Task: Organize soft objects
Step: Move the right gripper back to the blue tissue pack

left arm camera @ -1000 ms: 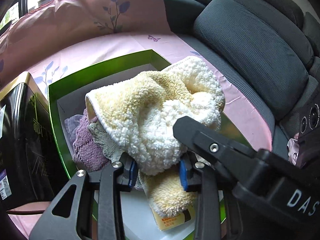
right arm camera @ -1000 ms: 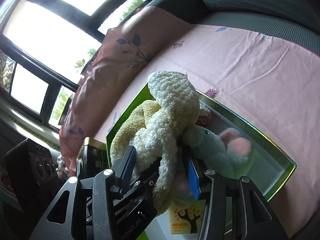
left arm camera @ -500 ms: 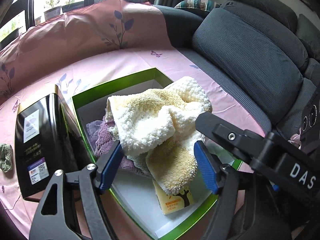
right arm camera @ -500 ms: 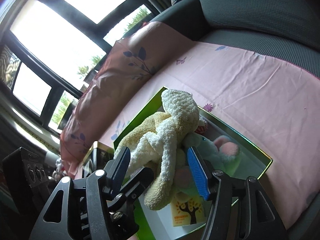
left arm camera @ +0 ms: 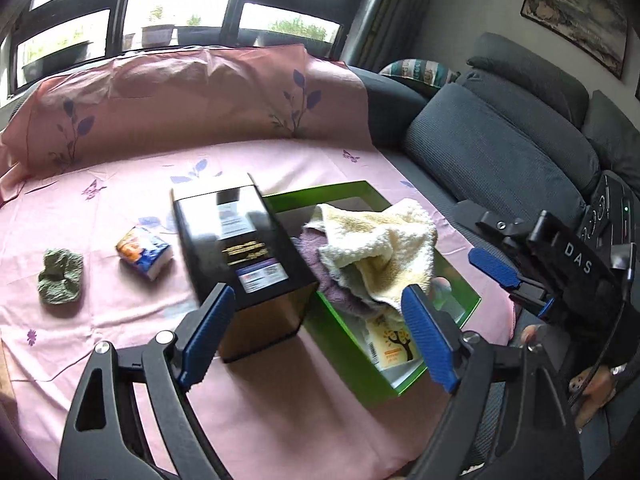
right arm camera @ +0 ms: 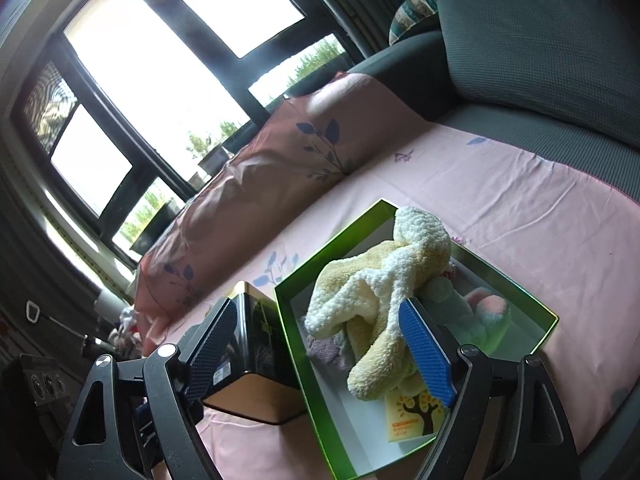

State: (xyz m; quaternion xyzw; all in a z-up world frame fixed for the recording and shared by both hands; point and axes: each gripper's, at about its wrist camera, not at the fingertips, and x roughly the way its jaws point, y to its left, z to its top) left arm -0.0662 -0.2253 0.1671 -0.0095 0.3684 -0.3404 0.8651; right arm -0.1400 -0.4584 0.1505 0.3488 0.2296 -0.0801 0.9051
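Our left gripper (left arm camera: 316,332) and right gripper (right arm camera: 320,348) have just been opening, jaws apart and empty, above the green box (right arm camera: 288,320) holding the fluffy towel (right arm camera: 384,280).

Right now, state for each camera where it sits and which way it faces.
Left wrist: sits on the left tool, looks down across the pink sheet towards the windows; open fingers, the right tool and fingertips show.
Right wrist: sits on the right tool, looks down at the green box; only its open fingers show.
Shared: green box, cream towel, black box.
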